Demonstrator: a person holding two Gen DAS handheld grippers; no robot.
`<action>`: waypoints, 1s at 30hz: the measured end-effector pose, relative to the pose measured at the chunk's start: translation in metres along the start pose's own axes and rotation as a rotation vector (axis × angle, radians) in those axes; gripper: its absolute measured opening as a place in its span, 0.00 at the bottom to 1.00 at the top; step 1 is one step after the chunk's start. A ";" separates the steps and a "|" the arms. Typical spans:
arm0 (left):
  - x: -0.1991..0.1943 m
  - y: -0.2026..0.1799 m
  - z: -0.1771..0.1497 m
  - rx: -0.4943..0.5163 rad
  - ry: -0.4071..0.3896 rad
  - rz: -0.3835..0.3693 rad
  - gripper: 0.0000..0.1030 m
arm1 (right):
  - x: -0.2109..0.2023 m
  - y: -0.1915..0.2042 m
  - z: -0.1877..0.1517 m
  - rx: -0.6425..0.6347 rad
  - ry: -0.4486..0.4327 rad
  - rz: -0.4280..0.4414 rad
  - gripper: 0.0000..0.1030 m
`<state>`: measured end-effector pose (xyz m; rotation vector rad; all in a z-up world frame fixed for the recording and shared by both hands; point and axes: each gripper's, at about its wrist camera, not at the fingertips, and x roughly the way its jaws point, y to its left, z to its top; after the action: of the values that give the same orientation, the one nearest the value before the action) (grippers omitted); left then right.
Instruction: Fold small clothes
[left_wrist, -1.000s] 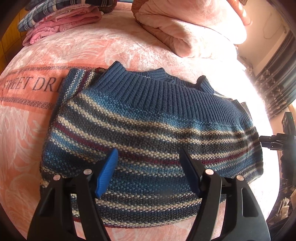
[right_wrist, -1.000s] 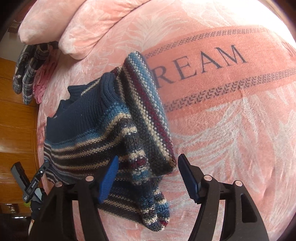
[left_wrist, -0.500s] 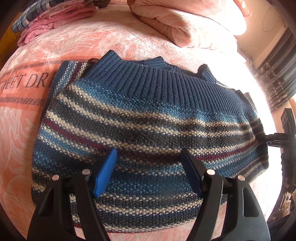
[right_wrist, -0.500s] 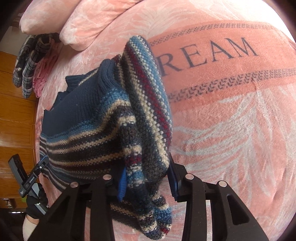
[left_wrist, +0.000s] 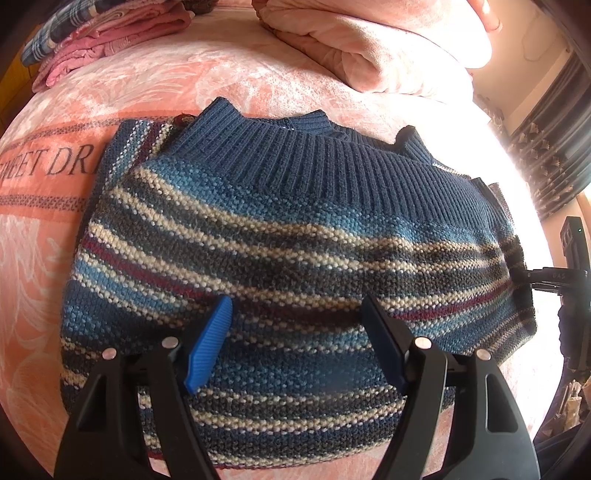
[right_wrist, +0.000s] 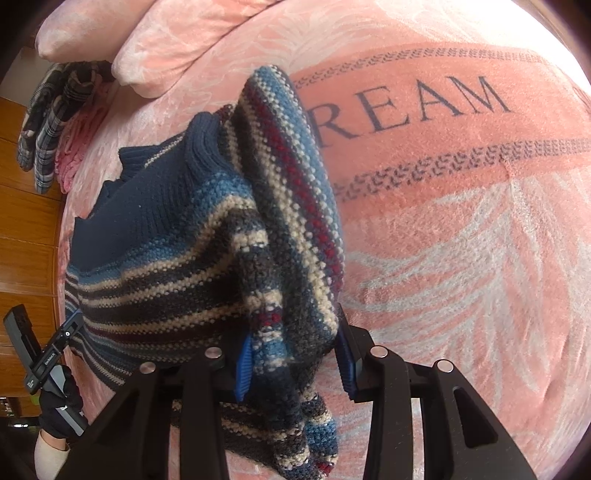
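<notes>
A small striped knit sweater (left_wrist: 280, 236) in blue, cream and maroon, with a dark blue ribbed collar, lies folded on a pink bedspread. My left gripper (left_wrist: 295, 317) hovers open over its lower middle, nothing between the blue pads. In the right wrist view the same sweater (right_wrist: 177, 266) has one side edge, the sleeve fold (right_wrist: 291, 236), bunched up between the fingers. My right gripper (right_wrist: 295, 354) is shut on that fold, and a cuff hangs down below it.
The pink bedspread (right_wrist: 461, 240) carries printed lettering. A folded pink quilt (left_wrist: 369, 40) lies behind the sweater. A stack of pink and plaid clothes (left_wrist: 99, 37) sits at the far left. The other gripper and a gloved hand (right_wrist: 55, 398) show at lower left.
My right gripper moved onto the sweater's side fold and went from open to shut on it. My left gripper drew nearer over the sweater and stayed open.
</notes>
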<state>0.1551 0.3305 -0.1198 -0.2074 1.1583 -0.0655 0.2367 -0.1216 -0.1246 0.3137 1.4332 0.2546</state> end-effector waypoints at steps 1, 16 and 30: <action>0.000 0.000 0.001 -0.001 0.001 0.000 0.71 | -0.001 0.000 0.000 0.005 -0.003 -0.006 0.37; -0.035 0.008 0.018 -0.068 -0.071 -0.094 0.70 | -0.048 0.152 -0.007 -0.199 -0.046 0.156 0.30; -0.048 0.029 0.023 -0.133 -0.098 -0.110 0.70 | 0.024 0.235 -0.018 -0.242 0.075 0.182 0.42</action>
<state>0.1554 0.3697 -0.0733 -0.3883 1.0537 -0.0742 0.2255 0.1070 -0.0641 0.2377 1.4316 0.5889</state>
